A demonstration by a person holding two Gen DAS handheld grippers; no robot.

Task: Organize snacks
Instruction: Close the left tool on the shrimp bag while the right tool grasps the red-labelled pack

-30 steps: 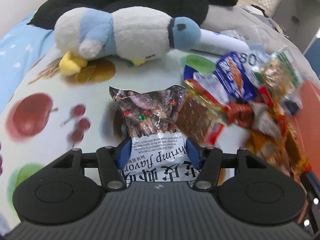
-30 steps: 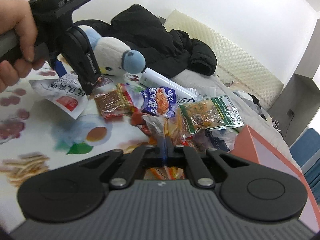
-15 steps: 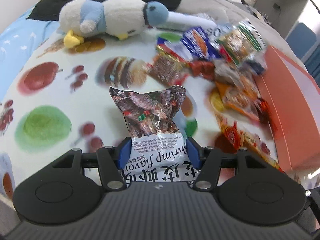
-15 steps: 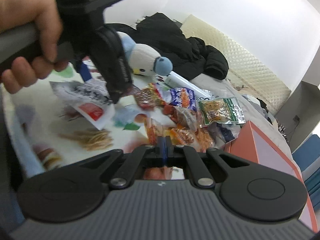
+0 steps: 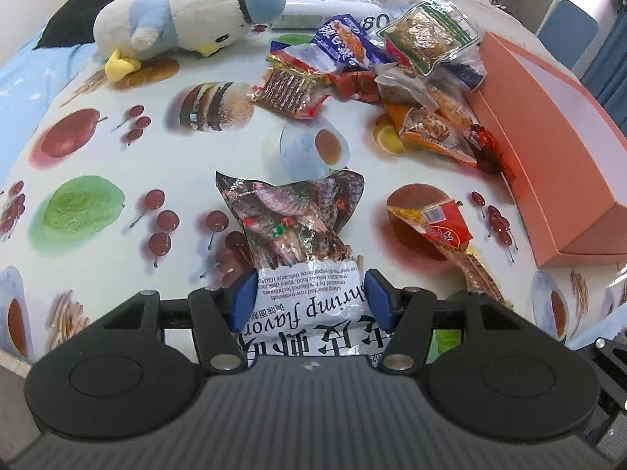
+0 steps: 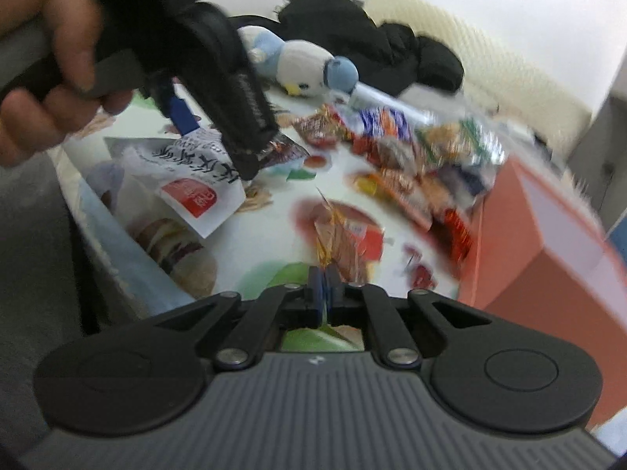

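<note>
My left gripper is shut on a shrimp-flavour snack bag, white and brown, held above the printed cloth. The right wrist view shows it too, the left gripper in a person's hand with the bag hanging from it. My right gripper pinches the end of a red-orange snack packet. Its jaws are just starting to open. The same packet shows in the left wrist view. A pile of snack packets lies at the far right of the cloth.
An orange box stands along the right side, beside the pile. A blue-and-white plush penguin lies at the back, with a black jacket behind it. The fruit-printed cloth covers the surface, and its near edge drops off at left.
Both grippers have pulled back from the snack pile toward the near edge, each carrying its packet. The left hand now fills more of the right wrist view, which is blurred.
</note>
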